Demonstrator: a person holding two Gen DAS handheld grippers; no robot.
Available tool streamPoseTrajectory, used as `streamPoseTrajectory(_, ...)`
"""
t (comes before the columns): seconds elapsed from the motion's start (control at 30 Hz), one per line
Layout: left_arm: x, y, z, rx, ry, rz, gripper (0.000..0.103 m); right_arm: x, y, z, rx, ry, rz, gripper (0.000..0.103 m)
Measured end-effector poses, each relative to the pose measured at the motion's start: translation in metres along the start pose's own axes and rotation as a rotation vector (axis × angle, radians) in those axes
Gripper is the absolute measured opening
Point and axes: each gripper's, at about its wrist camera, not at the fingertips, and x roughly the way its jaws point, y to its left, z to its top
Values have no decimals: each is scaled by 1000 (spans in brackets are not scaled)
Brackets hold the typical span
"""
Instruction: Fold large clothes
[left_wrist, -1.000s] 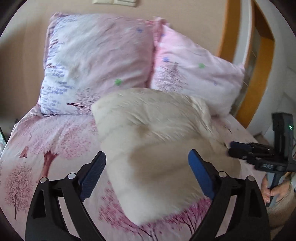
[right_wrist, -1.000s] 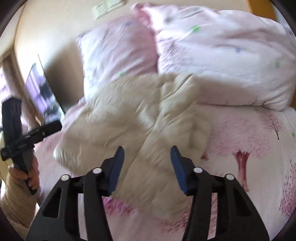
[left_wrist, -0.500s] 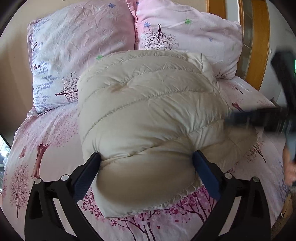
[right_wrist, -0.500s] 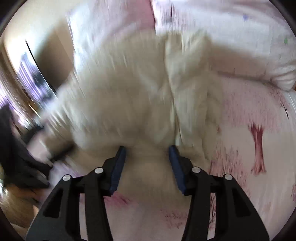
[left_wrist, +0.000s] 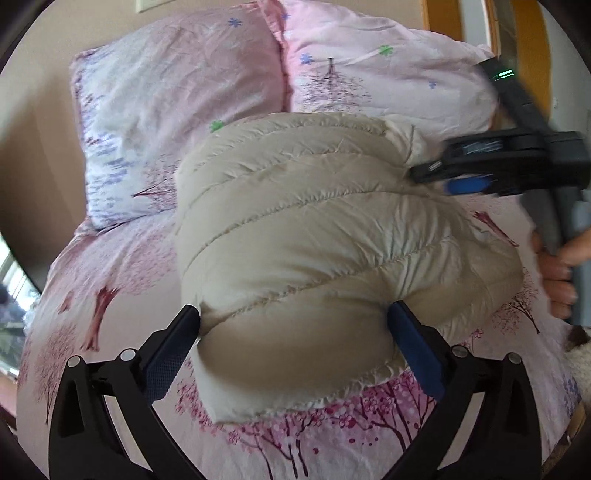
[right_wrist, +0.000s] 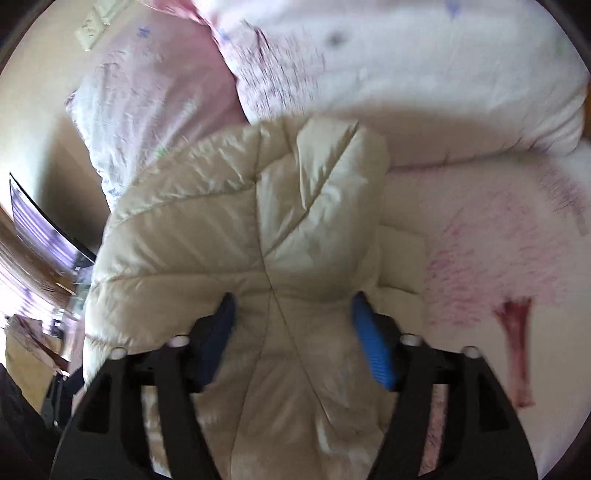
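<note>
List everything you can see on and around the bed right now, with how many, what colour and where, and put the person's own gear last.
puffer jacket: one, cream, quilted, bundled on the middle of the bed
pillows: two, pink and white with tree print, side by side at the head of the bed behind the jacket
bedsheet: one, pink with blossom trees, under the jacket
wall switch plate: one, pale, above the pillows
screen: one, dark-framed, at the left edge of the right wrist view
left gripper: black with blue pads, jaws wide around the jacket's near end
right gripper: black with blue pads, jaws just opened, over the jacket
hand: one, on the right gripper's handle
</note>
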Motion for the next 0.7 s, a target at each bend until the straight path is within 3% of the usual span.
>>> streamPoseTrajectory(0.07, -4, 3, -2, -36, 12, -3, 102, -36, 12, -11, -64, -107, -72, 100)
streamPoseTrajectory(0.2, -14, 13, -12, -125, 43, -24, 102, -84, 33, -40, -166, -240, -226, 101)
streamPoseTrajectory(0.27, -19, 16, -18, -151, 47, -28, 102, -93, 36, -47, -177, -262, -257, 101)
streamPoseTrajectory(0.33, -25, 17, -24, -169, 68, -7, 102, -99, 36, -59, -163, -266, -259, 101)
streamPoseTrajectory(0.47, -35, 16, -34, -187, 109, 28, 102, -105, 28, -76, -122, -200, -175, 101)
streamPoseTrajectory(0.7, -46, 8, -47, -188, 186, 57, 102, -110, 29, -105, -110, -121, -143, 101)
